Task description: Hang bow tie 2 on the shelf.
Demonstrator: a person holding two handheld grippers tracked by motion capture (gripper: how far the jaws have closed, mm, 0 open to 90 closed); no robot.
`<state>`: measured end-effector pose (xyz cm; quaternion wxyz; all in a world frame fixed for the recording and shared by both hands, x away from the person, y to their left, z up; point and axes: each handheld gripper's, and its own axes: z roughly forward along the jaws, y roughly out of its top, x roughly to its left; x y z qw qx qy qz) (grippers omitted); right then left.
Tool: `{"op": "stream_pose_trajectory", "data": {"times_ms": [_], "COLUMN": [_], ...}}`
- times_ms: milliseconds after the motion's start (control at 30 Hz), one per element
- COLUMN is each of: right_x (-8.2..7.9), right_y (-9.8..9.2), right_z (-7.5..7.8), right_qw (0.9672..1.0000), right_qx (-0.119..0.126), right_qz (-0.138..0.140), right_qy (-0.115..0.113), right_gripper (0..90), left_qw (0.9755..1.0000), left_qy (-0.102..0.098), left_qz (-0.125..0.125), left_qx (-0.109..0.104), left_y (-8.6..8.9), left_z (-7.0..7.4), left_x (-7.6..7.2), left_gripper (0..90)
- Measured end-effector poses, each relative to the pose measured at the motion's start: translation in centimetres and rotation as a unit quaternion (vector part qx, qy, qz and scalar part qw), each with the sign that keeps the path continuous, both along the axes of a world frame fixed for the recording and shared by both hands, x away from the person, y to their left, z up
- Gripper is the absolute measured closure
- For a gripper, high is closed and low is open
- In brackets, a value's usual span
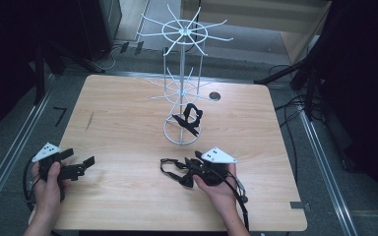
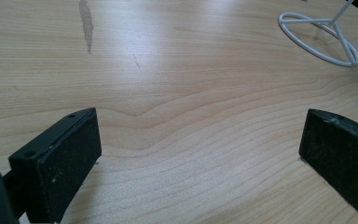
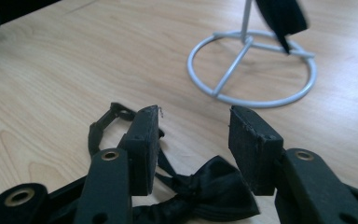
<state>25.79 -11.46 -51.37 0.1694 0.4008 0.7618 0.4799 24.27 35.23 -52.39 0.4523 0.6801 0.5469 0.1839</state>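
A black bow tie (image 1: 176, 169) (image 3: 214, 186) with its strap lies on the wooden table (image 1: 128, 123), right in front of my right gripper (image 1: 191, 173) (image 3: 193, 121). The jaws stand partly apart, low over the tie's knot, and their pads do not press on it. A second black bow tie (image 1: 191, 118) (image 3: 282, 16) hangs on the white wire rack (image 1: 182, 73), just above its ring base (image 3: 251, 100). My left gripper (image 1: 80, 158) (image 2: 198, 126) rests at the table's near left, open wide with bare wood between its fingers.
The rack's ring base (image 1: 182, 132) (image 2: 319, 42) stands at the table's middle, beyond the right gripper. A round cable hole (image 1: 214, 96) sits near the far edge. A pale scuff (image 1: 89, 120) (image 2: 86, 23) marks the wood at left. Dark stands and cables surround the table.
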Motion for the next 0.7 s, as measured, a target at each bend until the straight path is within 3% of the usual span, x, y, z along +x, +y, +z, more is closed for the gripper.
{"op": "stream_pose_trajectory", "data": {"times_ms": [200,700], "right_x": [0.0,0.2], "right_y": [1.0,1.6], "right_z": [-1.0,-2.1], "right_qw": [0.9994,0.9977], "right_qx": [-0.017,-0.040], "right_qz": [0.023,0.035], "right_qy": [0.020,0.042], "right_gripper": [53.0,59.5], "left_qw": [1.0000,1.0000], "left_qy": [0.000,0.000], "left_qz": [-0.001,-0.001], "left_qx": [0.000,0.000], "left_y": [0.0,0.0], "left_z": [0.0,0.0], "left_x": [0.0,0.0], "left_gripper": [0.0,0.0]}}
